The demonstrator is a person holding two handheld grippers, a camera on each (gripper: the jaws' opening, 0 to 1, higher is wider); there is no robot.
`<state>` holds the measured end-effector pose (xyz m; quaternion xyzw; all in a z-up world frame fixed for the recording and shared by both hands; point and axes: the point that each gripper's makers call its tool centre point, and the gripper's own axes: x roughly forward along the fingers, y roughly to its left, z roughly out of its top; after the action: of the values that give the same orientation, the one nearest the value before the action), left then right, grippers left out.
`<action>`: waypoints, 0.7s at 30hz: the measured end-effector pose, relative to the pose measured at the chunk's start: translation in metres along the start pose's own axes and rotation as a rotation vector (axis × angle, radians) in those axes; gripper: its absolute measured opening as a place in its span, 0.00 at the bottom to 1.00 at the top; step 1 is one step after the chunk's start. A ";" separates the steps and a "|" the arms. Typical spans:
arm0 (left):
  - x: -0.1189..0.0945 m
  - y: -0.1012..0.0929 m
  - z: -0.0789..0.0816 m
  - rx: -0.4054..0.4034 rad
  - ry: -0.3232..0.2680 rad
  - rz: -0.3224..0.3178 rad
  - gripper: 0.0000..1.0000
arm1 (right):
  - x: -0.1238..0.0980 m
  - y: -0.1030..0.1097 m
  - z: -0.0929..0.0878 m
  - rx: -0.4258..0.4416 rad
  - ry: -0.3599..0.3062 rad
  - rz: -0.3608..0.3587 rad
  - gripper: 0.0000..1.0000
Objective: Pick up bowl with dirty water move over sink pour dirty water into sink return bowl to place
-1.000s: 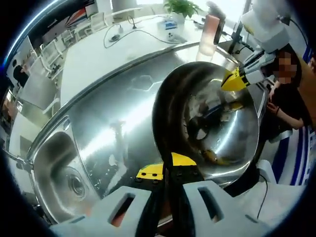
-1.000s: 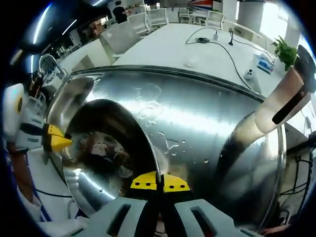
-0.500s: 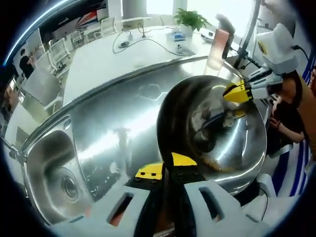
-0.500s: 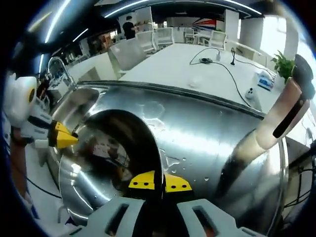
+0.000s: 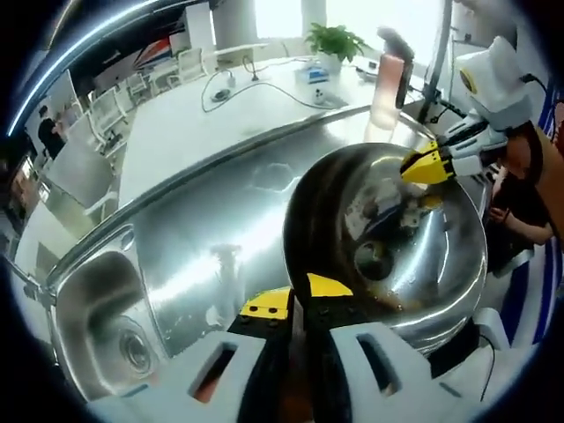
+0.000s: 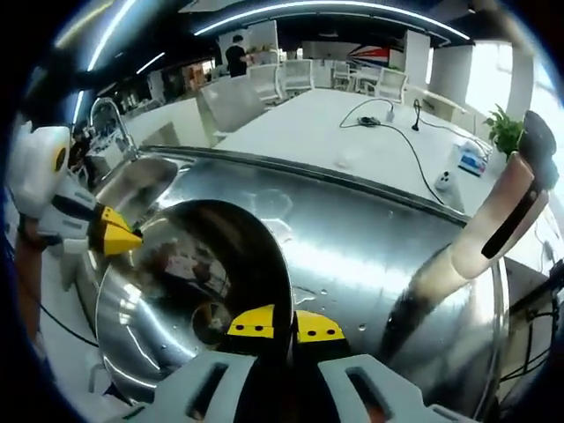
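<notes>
A shiny steel bowl hangs above the steel drainboard, right of the sink. My left gripper is shut on its near rim with yellow-tipped jaws. My right gripper reaches in from the right and clamps the far rim. In the right gripper view the bowl sits lower left, my right gripper is shut on its rim, and the left gripper bites the opposite edge. A small dark puddle lies at the bowl's bottom. The sink lies beyond the bowl.
A pink tumbler with a dark lid stands on the counter's far edge, also large at the right. A faucet rises by the sink. Behind are a white table with cables, a plant and a seated person.
The bowl has tipped back from a steep tilt towards level, showing more of its inside. Both cameras shifted with it. Both grippers keep their hold on the rim.
</notes>
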<state>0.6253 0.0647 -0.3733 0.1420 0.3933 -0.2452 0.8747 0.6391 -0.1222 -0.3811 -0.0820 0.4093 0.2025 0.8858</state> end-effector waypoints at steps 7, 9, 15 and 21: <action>-0.005 -0.001 0.007 0.070 -0.037 0.047 0.00 | -0.001 -0.004 0.008 0.009 -0.085 -0.041 0.02; -0.006 0.005 0.012 0.096 -0.066 0.068 0.00 | -0.003 -0.004 0.013 0.022 -0.117 -0.044 0.02; -0.015 0.004 0.020 0.114 -0.134 0.071 0.00 | -0.013 -0.001 0.029 -0.028 -0.231 -0.056 0.05; -0.016 0.006 0.022 0.137 -0.191 0.086 0.00 | -0.020 0.007 0.040 -0.049 -0.284 -0.041 0.09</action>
<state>0.6331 0.0653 -0.3462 0.1939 0.2839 -0.2464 0.9061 0.6517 -0.1092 -0.3398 -0.0828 0.2730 0.2037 0.9366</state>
